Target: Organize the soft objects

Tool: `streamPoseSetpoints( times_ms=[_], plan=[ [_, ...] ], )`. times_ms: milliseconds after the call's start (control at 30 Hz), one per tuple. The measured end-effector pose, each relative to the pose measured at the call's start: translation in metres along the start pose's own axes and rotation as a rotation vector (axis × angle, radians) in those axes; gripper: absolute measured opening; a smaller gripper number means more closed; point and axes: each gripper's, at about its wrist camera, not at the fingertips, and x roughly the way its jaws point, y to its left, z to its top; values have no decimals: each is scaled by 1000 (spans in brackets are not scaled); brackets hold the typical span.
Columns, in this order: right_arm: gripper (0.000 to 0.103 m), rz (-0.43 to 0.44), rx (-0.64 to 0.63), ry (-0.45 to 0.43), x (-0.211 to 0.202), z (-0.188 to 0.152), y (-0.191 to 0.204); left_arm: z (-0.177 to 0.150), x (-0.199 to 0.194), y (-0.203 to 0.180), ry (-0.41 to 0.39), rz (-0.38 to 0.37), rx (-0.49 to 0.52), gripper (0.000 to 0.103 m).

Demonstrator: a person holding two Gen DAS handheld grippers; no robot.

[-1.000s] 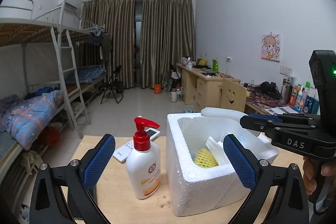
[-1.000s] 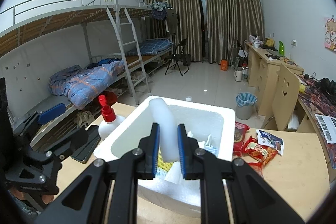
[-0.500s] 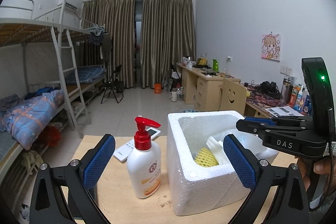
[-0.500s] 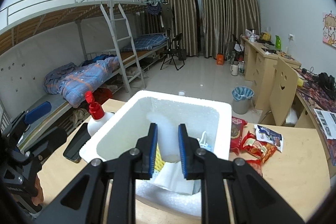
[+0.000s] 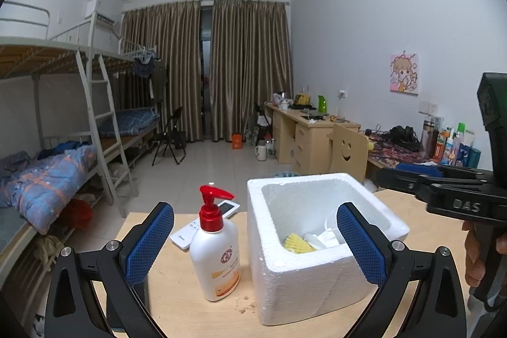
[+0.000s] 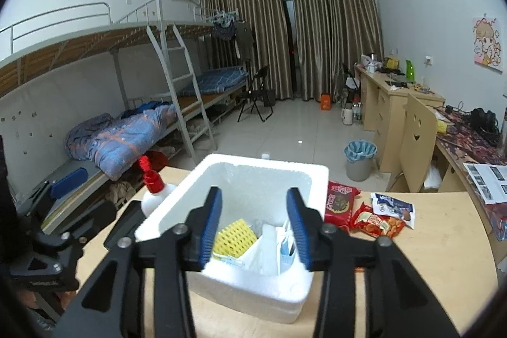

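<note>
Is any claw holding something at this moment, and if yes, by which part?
No, nothing is held. The right claw is open above the foam box, and the left claw is open and empty too.

The top of the white foam box point(image 6: 235, 213) is left uncovered, and access from above is given. Its floor is taken up by a yellow foam net point(image 6: 234, 236) and white packing pieces point(image 6: 267, 246). The left side is flanked closely by a pump bottle point(image 5: 215, 255). The tabletop point(image 6: 443, 258) beyond the snack packets point(image 6: 377, 220) is left unobstructed.
</note>
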Motion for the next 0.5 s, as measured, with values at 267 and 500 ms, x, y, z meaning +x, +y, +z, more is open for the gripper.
streamPoseSetpoints(
  times_ms=[267,500],
  plan=[
    [83,-11,27,-90,-54,-2,1,6,-42,-19,-29,-6,29,103],
    [103,-5,5,-150,-100,-12,15,7,-93,-32,-65,0,21,103]
  ],
)
